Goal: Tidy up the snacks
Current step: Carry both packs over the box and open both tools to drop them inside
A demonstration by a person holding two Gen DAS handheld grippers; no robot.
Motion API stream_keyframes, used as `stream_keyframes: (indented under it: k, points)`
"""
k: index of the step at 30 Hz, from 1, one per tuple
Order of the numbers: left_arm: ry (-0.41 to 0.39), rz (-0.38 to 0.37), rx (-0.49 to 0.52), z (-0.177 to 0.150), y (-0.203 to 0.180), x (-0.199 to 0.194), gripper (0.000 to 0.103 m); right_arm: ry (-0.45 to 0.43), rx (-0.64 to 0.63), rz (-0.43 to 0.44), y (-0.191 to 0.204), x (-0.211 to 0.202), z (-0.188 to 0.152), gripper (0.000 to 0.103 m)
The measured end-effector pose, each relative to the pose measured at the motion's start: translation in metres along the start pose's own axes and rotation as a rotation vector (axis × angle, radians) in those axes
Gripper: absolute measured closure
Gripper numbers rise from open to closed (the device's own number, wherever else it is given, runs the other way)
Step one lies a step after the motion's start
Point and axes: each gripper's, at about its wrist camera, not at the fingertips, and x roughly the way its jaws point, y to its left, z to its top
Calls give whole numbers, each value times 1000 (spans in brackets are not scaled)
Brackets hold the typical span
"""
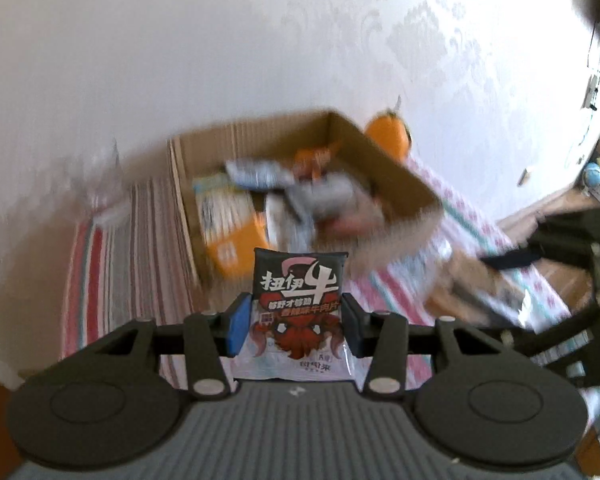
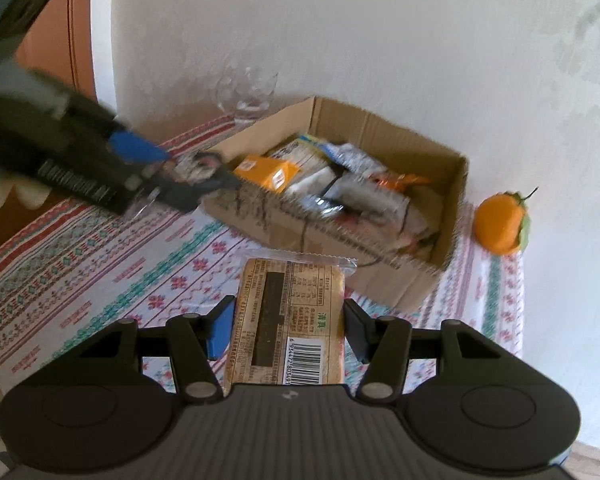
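My left gripper (image 1: 296,300) is shut on a black and red beef snack packet (image 1: 298,280), held upright above the table, just in front of an open cardboard box (image 1: 380,168). In the right wrist view, my right gripper (image 2: 288,304) is shut on a tan flat packet with a barcode (image 2: 288,320), which is clear of the cloth. The same box (image 2: 300,232) lies just beyond it and holds several snack packets (image 2: 360,192). The left gripper (image 2: 168,168) also appears there, blurred, at the box's left corner.
A patterned tablecloth (image 2: 100,264) covers the table, which stands against a white wall. An orange fruit-shaped ornament (image 2: 500,224) sits to the right of the box. A clear glass (image 2: 252,96) stands behind the box's left corner. The table edge runs along the right.
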Motion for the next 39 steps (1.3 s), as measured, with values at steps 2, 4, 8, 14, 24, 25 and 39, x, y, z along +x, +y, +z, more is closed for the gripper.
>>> stream_keyframes:
  k: [2, 4, 8, 14, 24, 25, 39]
  points:
    - [-26, 12, 7, 21, 1, 9, 57, -10, 2, -7, -6, -2, 3, 42]
    - [-43, 13, -3, 39, 4, 21, 57, -20, 6, -15, -12, -4, 6, 42]
    - [-50, 22, -21, 69, 11, 49, 57, -38, 11, -29, -22, -5, 13, 42]
    - [-42, 88, -72, 86, 25, 88, 54, -47, 14, -46, -33, -4, 19, 41]
    - [-85, 145, -147, 61, 38, 81, 13, -44, 25, -42, -38, 8, 31, 41]
    - [-96, 139, -151, 57, 38, 75, 11, -45, 28, -41, -39, 10, 34, 42]
    - [-126, 254, -196, -39, 0, 5, 5, -17, 81, -59, -76, 76, 103, 41]
